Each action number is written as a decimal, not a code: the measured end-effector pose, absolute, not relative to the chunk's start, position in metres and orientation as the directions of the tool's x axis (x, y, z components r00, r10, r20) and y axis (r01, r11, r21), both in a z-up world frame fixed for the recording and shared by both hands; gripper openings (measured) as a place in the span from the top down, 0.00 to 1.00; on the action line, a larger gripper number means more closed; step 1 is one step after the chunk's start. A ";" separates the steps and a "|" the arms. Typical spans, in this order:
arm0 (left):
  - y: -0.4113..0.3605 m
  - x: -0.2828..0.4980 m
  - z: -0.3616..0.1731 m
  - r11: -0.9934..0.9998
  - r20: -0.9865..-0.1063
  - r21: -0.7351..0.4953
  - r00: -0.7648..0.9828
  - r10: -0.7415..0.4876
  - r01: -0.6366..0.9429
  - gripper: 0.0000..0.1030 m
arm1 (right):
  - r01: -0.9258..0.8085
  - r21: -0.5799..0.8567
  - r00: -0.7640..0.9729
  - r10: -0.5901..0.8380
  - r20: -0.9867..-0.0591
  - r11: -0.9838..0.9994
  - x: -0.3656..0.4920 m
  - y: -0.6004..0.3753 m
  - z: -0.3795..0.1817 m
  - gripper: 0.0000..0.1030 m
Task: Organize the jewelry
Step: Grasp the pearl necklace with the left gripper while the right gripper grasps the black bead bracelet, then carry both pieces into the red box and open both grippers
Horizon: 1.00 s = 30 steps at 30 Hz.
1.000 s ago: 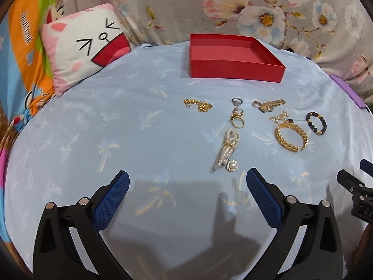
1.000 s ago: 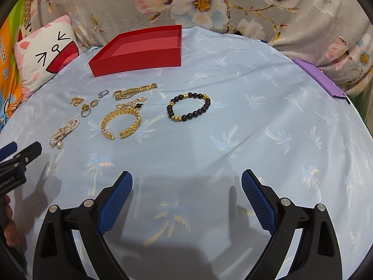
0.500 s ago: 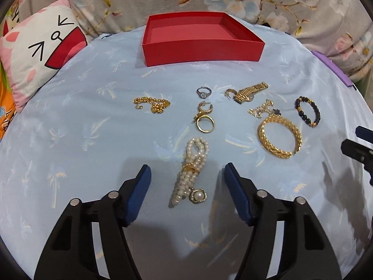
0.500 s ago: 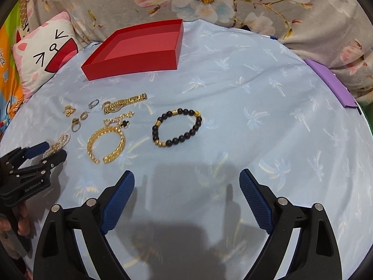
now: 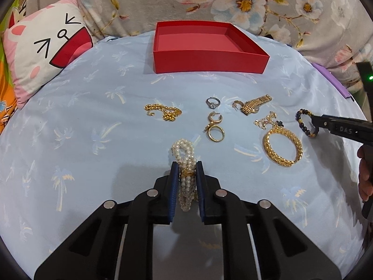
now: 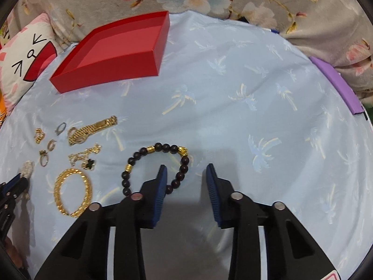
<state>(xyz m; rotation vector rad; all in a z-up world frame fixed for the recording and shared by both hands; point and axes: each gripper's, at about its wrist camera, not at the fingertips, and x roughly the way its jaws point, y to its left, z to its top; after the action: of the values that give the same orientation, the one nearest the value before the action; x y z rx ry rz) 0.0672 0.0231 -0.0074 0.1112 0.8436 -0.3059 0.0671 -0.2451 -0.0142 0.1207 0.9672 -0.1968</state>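
On the pale blue sheet lies a pearl bracelet (image 5: 183,148). My left gripper (image 5: 187,170) is closing, and its blue pads press on the bracelet's middle from both sides. A black bead bracelet (image 6: 163,148) with gold beads lies under my right gripper (image 6: 186,166). Its jaws are closing. The bracelet's right side lies between them, untouched by the pads. An empty red box (image 5: 209,60) stands at the far side of the sheet. Between the box and the grippers lie a gold bangle (image 5: 282,148), a gold chain (image 5: 164,112), a gold watch strap (image 5: 255,103) and rings (image 5: 216,134).
A cat-face pillow (image 5: 46,58) leans at the far left. A floral blanket (image 5: 244,0) rises behind the box. A purple strip (image 6: 338,86) lies at the sheet's right edge. A person's hand (image 5: 364,175) holds the right gripper at the left wrist view's right edge.
Both grippers moved forward over the jewelry and their jaws narrowed. The left closed onto the pearl bracelet. The right came over the black bead bracelet.
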 end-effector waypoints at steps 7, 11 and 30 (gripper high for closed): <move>0.029 0.068 -0.005 0.953 -0.742 -0.040 0.629 -0.230 0.300 0.87 | 0.207 0.036 0.581 -0.093 -0.809 0.978 0.067 -0.247 -0.014 0.93; 0.030 0.069 -0.003 0.952 -0.739 -0.047 0.631 -0.237 0.302 0.87 | 0.189 0.045 0.594 -0.078 -0.800 0.981 0.066 -0.246 -0.010 0.93; -0.008 0.118 0.114 0.912 -0.597 0.031 0.739 -0.311 0.409 0.87 | 0.055 0.007 0.787 -0.040 -0.615 0.998 0.098 -0.209 0.125 0.93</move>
<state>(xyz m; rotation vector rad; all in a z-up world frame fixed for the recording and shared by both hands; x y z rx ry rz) 0.1176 -0.0084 0.1143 0.1640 0.6240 -0.3966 0.0985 -0.2094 0.1248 0.0248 0.6625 -0.0511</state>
